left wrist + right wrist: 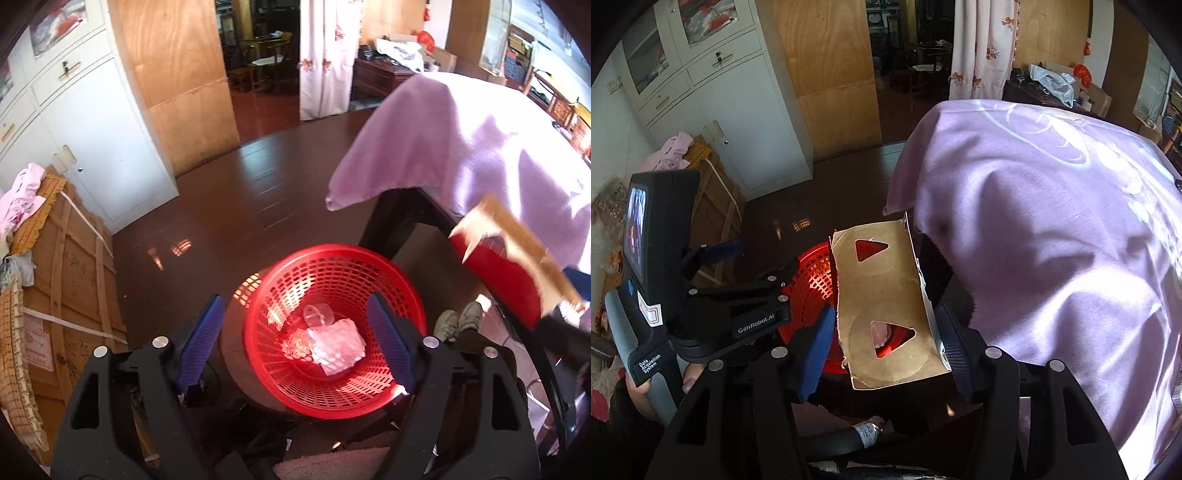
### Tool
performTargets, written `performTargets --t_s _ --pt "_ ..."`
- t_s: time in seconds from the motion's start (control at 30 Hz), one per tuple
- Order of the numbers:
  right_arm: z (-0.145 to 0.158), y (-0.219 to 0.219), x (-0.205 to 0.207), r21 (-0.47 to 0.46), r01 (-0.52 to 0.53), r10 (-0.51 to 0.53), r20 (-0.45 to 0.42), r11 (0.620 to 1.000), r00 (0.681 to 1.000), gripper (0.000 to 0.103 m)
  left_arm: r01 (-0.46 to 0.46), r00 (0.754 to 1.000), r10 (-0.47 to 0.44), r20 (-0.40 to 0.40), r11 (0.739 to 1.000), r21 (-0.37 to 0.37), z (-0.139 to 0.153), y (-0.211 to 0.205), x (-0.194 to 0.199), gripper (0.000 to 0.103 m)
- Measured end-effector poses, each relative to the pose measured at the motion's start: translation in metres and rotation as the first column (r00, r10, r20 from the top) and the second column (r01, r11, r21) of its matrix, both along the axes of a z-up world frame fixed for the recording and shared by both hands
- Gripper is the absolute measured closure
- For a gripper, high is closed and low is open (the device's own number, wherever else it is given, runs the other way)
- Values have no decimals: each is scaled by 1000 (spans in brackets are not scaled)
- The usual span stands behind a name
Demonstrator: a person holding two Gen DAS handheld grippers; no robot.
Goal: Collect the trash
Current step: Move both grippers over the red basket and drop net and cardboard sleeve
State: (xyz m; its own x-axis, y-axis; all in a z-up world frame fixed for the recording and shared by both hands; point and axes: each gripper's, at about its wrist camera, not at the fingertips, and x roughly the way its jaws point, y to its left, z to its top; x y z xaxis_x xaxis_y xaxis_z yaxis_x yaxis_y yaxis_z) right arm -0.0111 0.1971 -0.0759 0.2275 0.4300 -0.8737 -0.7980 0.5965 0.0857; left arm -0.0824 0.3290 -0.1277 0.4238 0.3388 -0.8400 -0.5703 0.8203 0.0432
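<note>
A red mesh basket [343,273] stands on a dark round stool below me. It holds a white crumpled wrapper [338,349] and a clear plastic cup [318,314]. My left gripper [295,343] is open and empty just above the basket. My right gripper [886,332] is shut on a flattened brown cardboard carton [882,288] with two triangular cut-outs, held above the basket [809,280]. In the left wrist view the carton [517,258] shows red on its other side, at the right of the basket.
A table under a lilac cloth [480,147] stands at the right, its dark leg [388,221] just behind the basket. A wooden crate [66,280] with clothes on top stands at the left. White cabinets [74,122] line the back left. The floor is dark wood.
</note>
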Motion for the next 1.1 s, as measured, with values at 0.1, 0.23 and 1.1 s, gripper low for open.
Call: performTargets --t_s 0.1,0.23,1.1 --pt "-13 13 -2 -21 -26 25 -24 999 999 46 -22 1000 22 -1 1000 0 0 6 -2 23" --pt "-28 29 -2 -48 -51 48 -45 998 998 45 -45 999 45 -3 999 3 1 12 -4 22" --pt "21 -45 5 101 126 -136 95 987 986 29 19 998 -23 51 996 86 33 -27 -3 16"
